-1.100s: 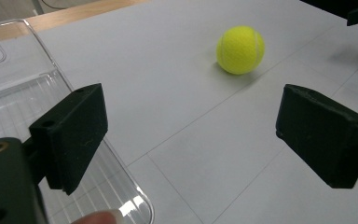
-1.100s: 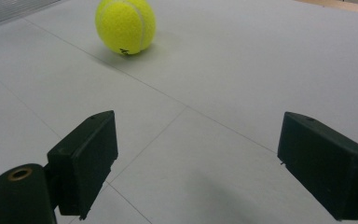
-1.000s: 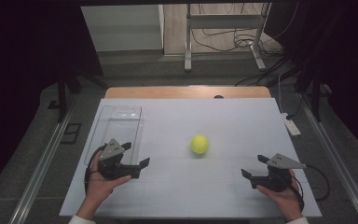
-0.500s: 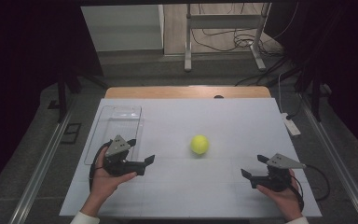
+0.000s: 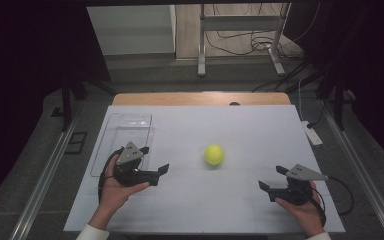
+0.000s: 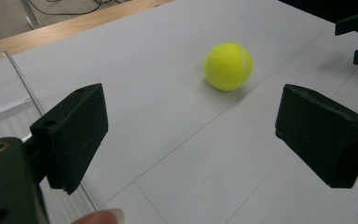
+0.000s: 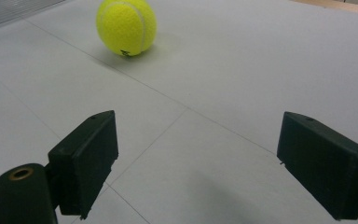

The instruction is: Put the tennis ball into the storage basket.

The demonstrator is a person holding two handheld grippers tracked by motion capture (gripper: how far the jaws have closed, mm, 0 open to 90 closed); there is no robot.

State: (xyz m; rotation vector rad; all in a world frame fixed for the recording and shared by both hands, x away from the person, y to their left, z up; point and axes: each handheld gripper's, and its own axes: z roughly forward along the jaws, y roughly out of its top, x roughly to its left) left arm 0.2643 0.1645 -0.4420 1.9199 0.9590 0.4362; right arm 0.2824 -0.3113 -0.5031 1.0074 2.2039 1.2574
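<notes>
Left gripper (image 5: 152, 160) stands spread and empty, as does the right gripper (image 5: 272, 177). The tennis ball (image 5: 214, 154) lies on the white table (image 5: 190, 210) between them, ahead of the left jaws. Recommended: approach level, straddle the ball's widest part, close gently to prevent rolling.

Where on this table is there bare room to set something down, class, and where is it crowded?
The widest bare patch lies behind the tennis ball, up to the wooden edge, right of the clear tray. The near strip between the left gripper and right gripper is also bare. The left side is crowded: tray and left gripper sit close together.
</notes>
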